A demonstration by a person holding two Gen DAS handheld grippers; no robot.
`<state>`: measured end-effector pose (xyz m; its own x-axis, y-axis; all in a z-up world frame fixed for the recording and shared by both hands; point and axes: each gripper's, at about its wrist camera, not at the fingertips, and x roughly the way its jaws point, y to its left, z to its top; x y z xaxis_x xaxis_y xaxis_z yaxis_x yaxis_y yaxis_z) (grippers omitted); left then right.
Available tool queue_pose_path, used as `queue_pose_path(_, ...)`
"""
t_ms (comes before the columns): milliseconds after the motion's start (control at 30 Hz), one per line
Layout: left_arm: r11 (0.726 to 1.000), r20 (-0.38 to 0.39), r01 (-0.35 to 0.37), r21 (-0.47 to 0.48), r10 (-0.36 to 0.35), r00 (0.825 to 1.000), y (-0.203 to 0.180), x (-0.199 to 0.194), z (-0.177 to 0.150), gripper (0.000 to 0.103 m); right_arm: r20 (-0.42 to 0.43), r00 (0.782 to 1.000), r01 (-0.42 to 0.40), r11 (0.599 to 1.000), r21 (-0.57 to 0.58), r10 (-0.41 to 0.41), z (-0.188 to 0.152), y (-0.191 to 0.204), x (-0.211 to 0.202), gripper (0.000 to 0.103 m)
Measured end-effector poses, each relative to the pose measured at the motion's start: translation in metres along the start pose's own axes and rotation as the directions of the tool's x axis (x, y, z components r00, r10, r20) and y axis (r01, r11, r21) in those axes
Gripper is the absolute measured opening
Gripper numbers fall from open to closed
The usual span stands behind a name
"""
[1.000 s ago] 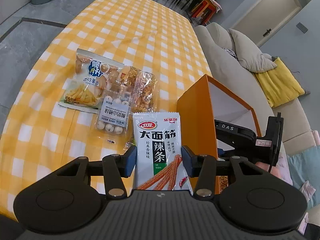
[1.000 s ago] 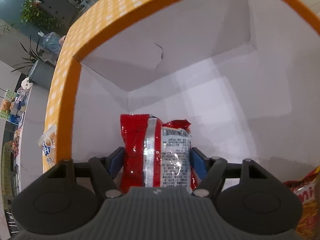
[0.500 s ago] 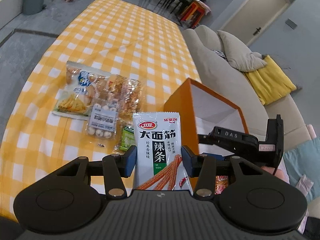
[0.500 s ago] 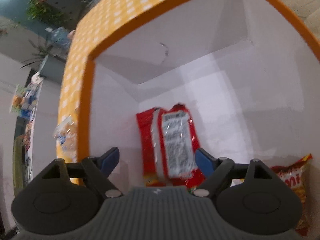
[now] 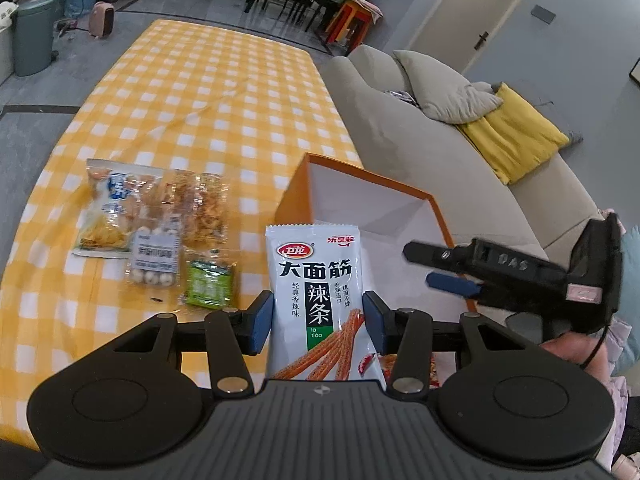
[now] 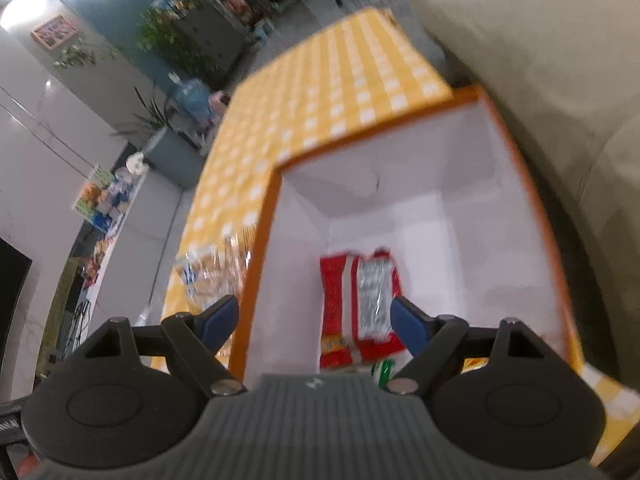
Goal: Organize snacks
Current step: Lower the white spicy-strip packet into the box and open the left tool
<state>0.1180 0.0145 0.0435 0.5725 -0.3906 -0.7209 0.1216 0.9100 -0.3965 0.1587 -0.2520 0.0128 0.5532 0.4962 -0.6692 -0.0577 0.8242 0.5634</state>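
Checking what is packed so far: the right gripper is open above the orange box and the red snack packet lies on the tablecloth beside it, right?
Not quite. The right wrist view shows the red snack packet lying inside the orange box, under the open right gripper.

My left gripper (image 5: 318, 320) clamps a white spicy-strip packet (image 5: 316, 300) upright. The orange box (image 5: 292, 196) stands behind it on the checked counter (image 5: 208, 100). Right gripper (image 5: 440, 268) hovers over the box.

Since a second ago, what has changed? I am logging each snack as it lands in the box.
The right tool let go of the red packet, which now lies on the floor of the orange box, and drew up and back, open. The left tool keeps its grip on the white spicy-strip packet. The snacks on the tablecloth stayed put.
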Motion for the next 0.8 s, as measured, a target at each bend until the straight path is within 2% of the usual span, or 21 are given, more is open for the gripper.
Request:
queue_pose_path(167, 1.000, 0.010, -0.013, 0.022, 0.013, 1.000, -0.034, 0.017, 0.001, 0.054, 0.070, 0.997, -0.018, 0.999, -0.036, 0.021, 0.009, -0.013, -0.031, 0.081)
queue_pose_path(267, 0.999, 0.006, 0.003, 0.034, -0.003, 1.000, -0.060, 0.037, 0.001, 0.054, 0.108, 0.994, 0.003, 1.000, -0.028, 0.000, 0.014, -0.025, -0.049, 0.082)
queue_pose_path(333, 0.998, -0.007, -0.007, 0.062, 0.007, 1.000, -0.078, 0.057, -0.001, 0.054, 0.135, 0.991, -0.015, 1.000, -0.011, 0.016, 0.017, -0.034, -0.059, 0.082)
queue_pose_path(533, 0.988, -0.070, -0.099, 0.119, 0.108, 0.992, -0.112, 0.124, -0.014, 0.054, 0.202, 0.978, -0.071, 0.995, 0.075, 0.055, 0.023, -0.068, -0.082, 0.085)
queue_pose_path(667, 0.983, -0.086, -0.158, 0.098, 0.167, 0.982, -0.115, 0.160, -0.023, 0.054, 0.192, 0.979, -0.086, 0.991, 0.107, 0.064, 0.024, -0.083, -0.084, 0.085)
queue_pose_path(800, 0.967, -0.129, -0.226, 0.120, 0.240, 0.962, -0.115, 0.183, -0.028, 0.054, 0.173, 0.982, -0.087, 0.992, 0.094, 0.069, 0.027, -0.091, -0.081, 0.085)
